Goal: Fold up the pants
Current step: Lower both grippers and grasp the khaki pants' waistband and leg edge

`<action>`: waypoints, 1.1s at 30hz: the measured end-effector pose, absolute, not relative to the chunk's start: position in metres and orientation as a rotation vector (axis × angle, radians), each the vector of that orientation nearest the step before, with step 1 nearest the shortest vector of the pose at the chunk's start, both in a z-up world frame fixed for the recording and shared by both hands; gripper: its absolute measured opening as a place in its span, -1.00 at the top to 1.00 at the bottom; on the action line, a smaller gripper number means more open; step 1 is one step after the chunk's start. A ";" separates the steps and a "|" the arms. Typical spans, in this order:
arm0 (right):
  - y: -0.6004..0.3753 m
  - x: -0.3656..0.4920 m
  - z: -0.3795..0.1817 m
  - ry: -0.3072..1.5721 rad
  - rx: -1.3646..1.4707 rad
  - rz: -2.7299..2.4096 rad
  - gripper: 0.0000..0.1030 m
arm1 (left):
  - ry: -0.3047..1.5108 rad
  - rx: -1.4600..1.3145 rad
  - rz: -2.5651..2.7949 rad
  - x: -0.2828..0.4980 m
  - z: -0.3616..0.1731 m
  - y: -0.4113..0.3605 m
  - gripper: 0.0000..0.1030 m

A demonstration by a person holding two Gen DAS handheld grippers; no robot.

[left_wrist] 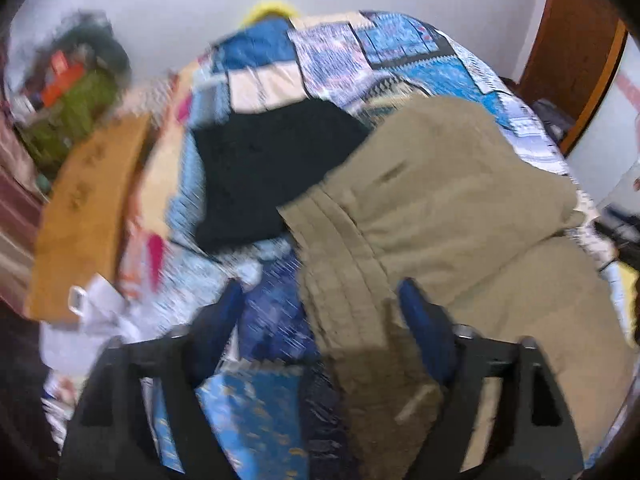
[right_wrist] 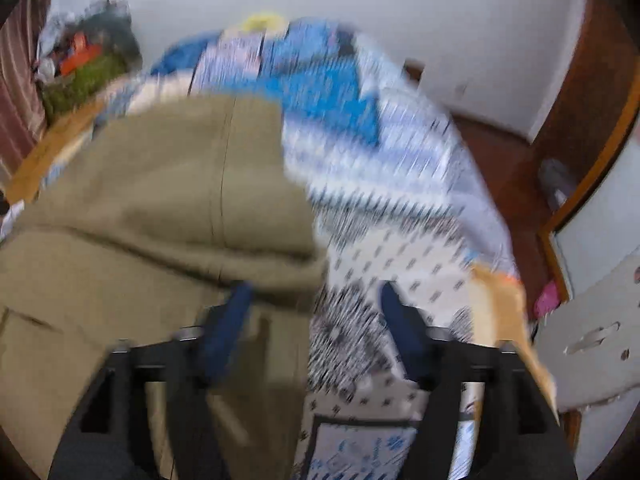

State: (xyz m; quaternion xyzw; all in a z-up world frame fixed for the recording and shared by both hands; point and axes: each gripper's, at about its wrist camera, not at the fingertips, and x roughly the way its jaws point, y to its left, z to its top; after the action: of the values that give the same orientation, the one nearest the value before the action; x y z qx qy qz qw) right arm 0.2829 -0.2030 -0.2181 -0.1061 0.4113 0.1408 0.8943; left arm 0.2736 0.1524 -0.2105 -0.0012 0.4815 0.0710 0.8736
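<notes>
Khaki pants (left_wrist: 452, 216) lie doubled over on the patchwork quilt (left_wrist: 400, 52), just right of a folded black garment (left_wrist: 272, 172), as we hover above them with both tools. Our left gripper (left_wrist: 320, 304) stands wide apart over the waistband, holding nothing; our right gripper (right_wrist: 316, 304) is likewise spread wide, straddling the pants' right-hand edge, empty. We judge the job part done: one fold is in, with the upper layer resting on the lower, but the bundle looks loose and at least one more fold remains. Right of the pants the quilt offers open room before it drops to the floor. Left of them, the black garment crowds the waistband. Motion blur hides finer creases.
</notes>
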 end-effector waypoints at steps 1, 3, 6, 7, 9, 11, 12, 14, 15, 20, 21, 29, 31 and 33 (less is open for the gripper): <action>-0.206 0.284 -0.212 0.803 -0.212 0.273 -0.63 | 0.982 0.027 0.161 0.274 -0.208 0.150 -0.79; -0.206 0.292 -0.208 0.784 -0.196 0.271 -0.63 | 0.971 0.051 0.151 0.276 -0.207 0.147 -0.82; -0.202 0.312 -0.212 0.806 -0.142 0.291 -0.63 | 0.988 0.060 0.115 0.284 -0.214 0.142 -0.92; -0.201 0.314 -0.214 0.810 -0.118 0.309 -0.63 | 0.993 0.064 0.102 0.288 -0.218 0.141 -0.93; -0.198 0.327 -0.222 0.844 -0.076 0.355 -0.63 | 1.017 0.070 0.086 0.295 -0.230 0.140 -0.93; -0.189 0.332 -0.229 0.875 -0.071 0.379 -0.63 | 1.064 0.055 0.073 0.304 -0.243 0.142 -0.93; -0.185 0.337 -0.233 0.882 -0.083 0.380 -0.62 | 1.087 0.041 0.063 0.307 -0.249 0.142 -0.93; -0.179 0.336 -0.240 0.893 -0.107 0.382 -0.60 | 1.095 0.001 0.053 0.309 -0.256 0.146 -0.97; -0.177 0.338 -0.242 0.901 -0.114 0.394 -0.55 | 1.091 -0.011 0.053 0.309 -0.257 0.148 -0.98; -0.171 0.344 -0.258 1.003 -0.105 0.461 0.20 | 1.049 -0.017 0.062 0.305 -0.261 0.146 -0.95; -0.169 0.343 -0.259 0.998 -0.118 0.464 0.22 | 1.039 -0.009 0.066 0.304 -0.261 0.145 -0.87; -0.159 0.339 -0.260 0.992 -0.258 0.454 0.81 | 1.013 0.104 0.141 0.304 -0.260 0.134 -0.12; -0.159 0.338 -0.264 1.008 -0.264 0.433 0.82 | 1.001 0.075 0.158 0.302 -0.261 0.138 -0.12; -0.165 0.338 -0.272 1.038 -0.248 0.403 0.84 | 0.995 0.037 0.166 0.300 -0.263 0.143 -0.14</action>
State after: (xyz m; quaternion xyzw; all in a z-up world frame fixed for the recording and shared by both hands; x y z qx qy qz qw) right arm 0.3378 -0.1649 -0.2721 -0.1173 0.4914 0.1909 0.8416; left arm 0.2998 0.1427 -0.2626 0.0175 0.4765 0.0795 0.8754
